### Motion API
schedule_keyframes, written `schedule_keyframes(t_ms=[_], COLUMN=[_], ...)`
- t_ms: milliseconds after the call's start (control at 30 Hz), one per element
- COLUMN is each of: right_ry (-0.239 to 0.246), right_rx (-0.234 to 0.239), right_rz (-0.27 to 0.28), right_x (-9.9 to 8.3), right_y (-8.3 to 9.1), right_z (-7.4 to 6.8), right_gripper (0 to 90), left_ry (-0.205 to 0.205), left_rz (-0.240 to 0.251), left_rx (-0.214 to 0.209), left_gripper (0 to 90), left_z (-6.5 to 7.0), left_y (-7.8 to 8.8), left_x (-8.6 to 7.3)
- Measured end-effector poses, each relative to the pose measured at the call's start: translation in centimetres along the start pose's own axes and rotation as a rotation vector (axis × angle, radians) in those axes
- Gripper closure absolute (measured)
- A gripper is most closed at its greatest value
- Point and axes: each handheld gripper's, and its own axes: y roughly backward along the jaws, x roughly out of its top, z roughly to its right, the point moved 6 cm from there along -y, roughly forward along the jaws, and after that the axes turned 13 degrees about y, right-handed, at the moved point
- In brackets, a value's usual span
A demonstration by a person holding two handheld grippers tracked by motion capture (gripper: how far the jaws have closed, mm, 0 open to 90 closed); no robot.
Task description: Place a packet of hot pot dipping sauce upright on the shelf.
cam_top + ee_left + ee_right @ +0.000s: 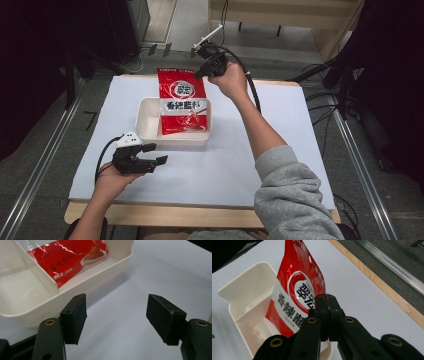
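Observation:
A red and white seasoning packet (181, 101) stands tilted with its lower end inside a white two-compartment tray (146, 122), in the right compartment. My right gripper (204, 71) is shut on the packet's top right edge, holding it up; in the right gripper view the jaws pinch the packet (298, 292) edge at the gripper's tip (327, 306) above the tray (249, 277). My left gripper (156, 154) rests open near the table's front left, just in front of the tray. In the left gripper view my left gripper (116, 317) faces the tray wall (82, 285) and the packet's bottom (67, 261).
The white table sheet (240, 160) has free room to the right of the tray and in front of it. A wooden table edge (175, 212) runs along the front. Cables and metal rails (40, 165) lie on the floor around the table.

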Motion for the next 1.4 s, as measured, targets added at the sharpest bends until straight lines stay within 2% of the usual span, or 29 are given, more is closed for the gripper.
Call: schedule_keyframes(t_ms=[133,167,333,533,600,667,767,833,900,1000,1133,1400], right_ry=[-0.027,-0.026,-0.028,-0.045,-0.026,-0.013,-0.049,-0.053,-0.053,-0.064,-0.059,-0.068], right_rx=[0.005,0.006,0.001,0.006,0.015,0.012,0.040,0.050,0.056,0.066,0.061,0.057], right_rz=[0.003,0.004,0.007,0.031,0.034,0.048,0.051,0.050,0.063,0.081,0.084,0.095], right_x=[-0.5,-0.5,-0.6,-0.9,-1.1,-1.2,-1.4,-1.6,-1.7,-1.8,-2.2,-3.0], right_y=[0.2,0.2,0.2,0.1,-0.1,-0.1,-0.1,-0.1,0.2,0.5,1.3,2.8], right_z=[0.3,0.3,0.3,0.7,0.9,1.0,1.2,1.3,1.5,1.7,1.8,1.7], right_gripper=[90.0,90.0,88.8,80.5,72.1,67.5,58.2,54.8,47.3,43.7,41.8,41.5], left_ry=[0.003,0.006,0.014,0.012,0.013,0.013,0.008,0.008,0.010,0.010,0.013,0.017], left_rz=[0.002,0.009,0.011,0.012,0.011,0.011,0.009,0.009,0.010,0.007,-0.005,0.001], left_rx=[-0.002,-0.012,-0.003,-0.007,-0.007,-0.006,-0.006,-0.006,-0.008,-0.008,0.005,-0.001], left_gripper=[33.9,33.9,33.9,33.9,33.9,33.9,33.9,33.9,33.9,33.9,34.0,34.0], left_z=[0.1,0.1,-0.1,0.0,-0.1,0.0,0.0,0.0,0.0,0.0,-0.2,-0.1], left_y=[0.0,0.1,0.2,0.1,0.1,0.1,0.1,0.1,0.1,0.0,0.0,0.0], left_x=[0.1,0.1,0.2,0.2,0.2,0.2,0.2,0.2,0.2,0.2,0.1,0.2])
